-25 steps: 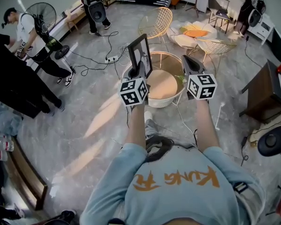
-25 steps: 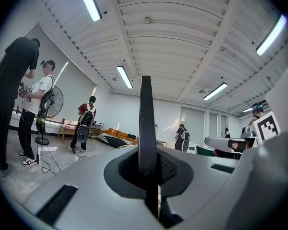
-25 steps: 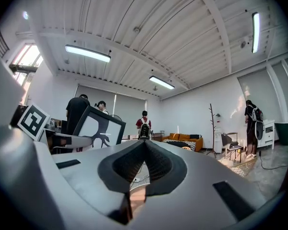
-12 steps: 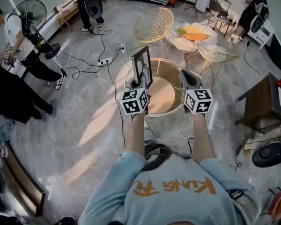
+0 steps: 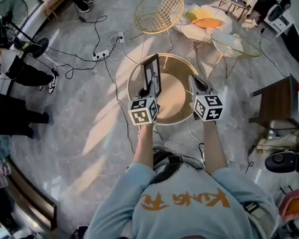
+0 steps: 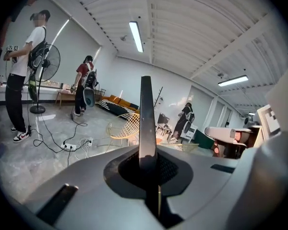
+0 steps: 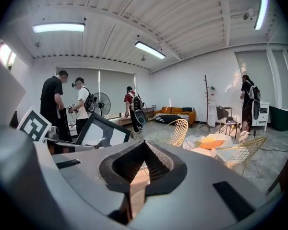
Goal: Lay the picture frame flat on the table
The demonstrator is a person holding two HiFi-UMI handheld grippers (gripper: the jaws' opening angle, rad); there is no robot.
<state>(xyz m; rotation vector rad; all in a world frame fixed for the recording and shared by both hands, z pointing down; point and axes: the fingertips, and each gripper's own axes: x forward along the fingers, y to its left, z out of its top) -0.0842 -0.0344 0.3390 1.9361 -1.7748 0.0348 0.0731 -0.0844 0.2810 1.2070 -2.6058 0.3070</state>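
Right gripper [image 7: 145, 143]: jaws together, tips meeting in a point, nothing between them. Through the slit under the tips I see a strip of pale wooden table top [image 7: 134, 178].

Just left of the jaws is the picture frame [image 7: 108, 133], black-edged and tilted. The left gripper [image 7: 99, 143] is at its lower edge; I cannot judge its grip from here.

Beyond the jaws stands a yellow wire chair [image 7: 178, 131]. Right of the jaws are an orange cushion [image 7: 212, 143] and a second wire chair [image 7: 245, 155].

Far behind the jaws: sofa [image 7: 175, 114], fan [image 7: 102, 103] and people [image 7: 80, 104] standing.
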